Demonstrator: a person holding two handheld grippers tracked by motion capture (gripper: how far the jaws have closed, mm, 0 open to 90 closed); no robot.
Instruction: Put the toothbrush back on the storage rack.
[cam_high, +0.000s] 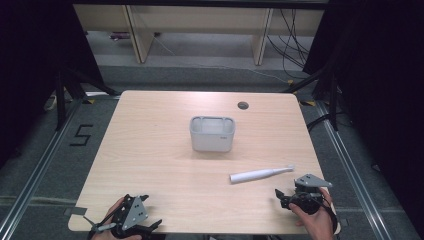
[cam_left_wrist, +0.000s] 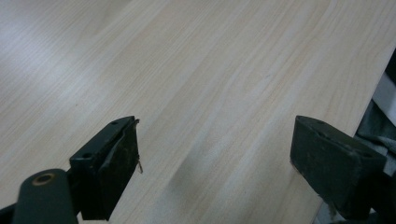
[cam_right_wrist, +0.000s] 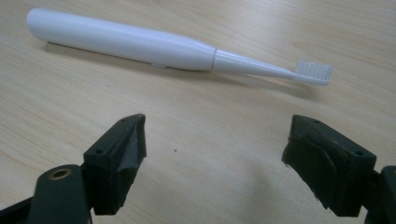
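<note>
A white electric toothbrush lies flat on the wooden table, right of centre, its bristle head toward the right. In the right gripper view the toothbrush lies across the top, a short way beyond the jaws. My right gripper rests near the table's front right corner, just below the toothbrush, open and empty. My left gripper sits at the front left edge, open with only bare wood between its jaws. A white rectangular container stands in the middle of the table.
A small dark round hole marks the table's far right part. Wooden furniture legs and cables stand on the floor behind the table. A floor marking "5" lies to the left. The table's edge runs close by my left gripper.
</note>
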